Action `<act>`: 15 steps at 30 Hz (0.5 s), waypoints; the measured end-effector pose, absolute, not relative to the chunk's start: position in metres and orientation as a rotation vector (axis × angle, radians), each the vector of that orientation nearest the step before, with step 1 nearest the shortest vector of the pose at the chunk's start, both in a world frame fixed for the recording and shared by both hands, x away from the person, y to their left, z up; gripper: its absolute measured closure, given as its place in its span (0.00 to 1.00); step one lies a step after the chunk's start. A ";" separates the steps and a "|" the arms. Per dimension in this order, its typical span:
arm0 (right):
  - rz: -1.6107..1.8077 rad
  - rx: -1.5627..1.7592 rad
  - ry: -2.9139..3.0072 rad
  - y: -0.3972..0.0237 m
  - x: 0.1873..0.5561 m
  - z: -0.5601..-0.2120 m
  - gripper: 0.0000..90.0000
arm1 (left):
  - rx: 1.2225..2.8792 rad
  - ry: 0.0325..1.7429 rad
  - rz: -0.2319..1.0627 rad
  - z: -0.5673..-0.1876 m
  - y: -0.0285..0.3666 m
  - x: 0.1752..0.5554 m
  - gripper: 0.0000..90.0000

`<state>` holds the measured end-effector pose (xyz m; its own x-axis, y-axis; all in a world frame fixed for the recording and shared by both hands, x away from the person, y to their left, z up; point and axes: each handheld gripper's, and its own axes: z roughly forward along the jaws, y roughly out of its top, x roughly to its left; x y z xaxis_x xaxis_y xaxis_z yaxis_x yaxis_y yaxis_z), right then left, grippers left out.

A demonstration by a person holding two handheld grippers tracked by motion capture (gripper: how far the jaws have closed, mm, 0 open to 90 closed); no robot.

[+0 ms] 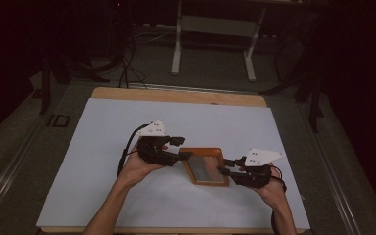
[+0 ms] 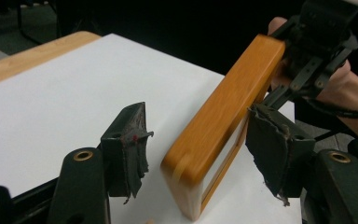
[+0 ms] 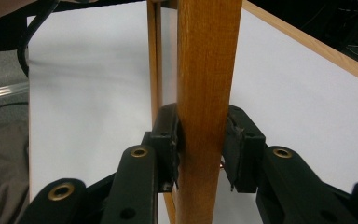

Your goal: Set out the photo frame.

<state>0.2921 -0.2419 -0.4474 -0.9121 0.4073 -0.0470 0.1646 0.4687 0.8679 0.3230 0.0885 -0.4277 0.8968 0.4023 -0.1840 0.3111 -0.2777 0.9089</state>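
A wooden picture frame [image 1: 206, 166] with a pale inner pane sits over the middle of the white sheet. My right gripper [image 1: 226, 166] holds its right edge. In the right gripper view both pads press the frame's wooden side [image 3: 207, 70], and the gripper [image 3: 200, 140] is shut on it. My left gripper [image 1: 181, 148] is at the frame's left corner. In the left gripper view its jaws [image 2: 200, 140] stand wide on either side of the frame [image 2: 223, 116] with a gap at each pad, so it is open. The right gripper [image 2: 284, 79] shows at the frame's far end.
A white sheet [image 1: 127, 147] covers most of the wooden table [image 1: 176, 94]. Beyond the table, a white-legged stand [image 1: 215, 29] and dark cables [image 1: 127, 63] are on the floor. The person's forearms come in from the bottom edge.
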 end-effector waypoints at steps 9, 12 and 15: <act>1.398 0.510 2.467 -0.244 0.293 -0.448 0.75 | 1.885 0.562 0.122 -0.450 0.093 0.320 0.47; 1.394 0.509 2.466 -0.244 0.292 -0.448 0.75 | 1.907 0.562 0.109 -0.458 0.089 0.321 0.48; 1.387 0.510 2.466 -0.243 0.292 -0.448 0.75 | 1.945 0.553 0.092 -0.467 0.081 0.321 0.49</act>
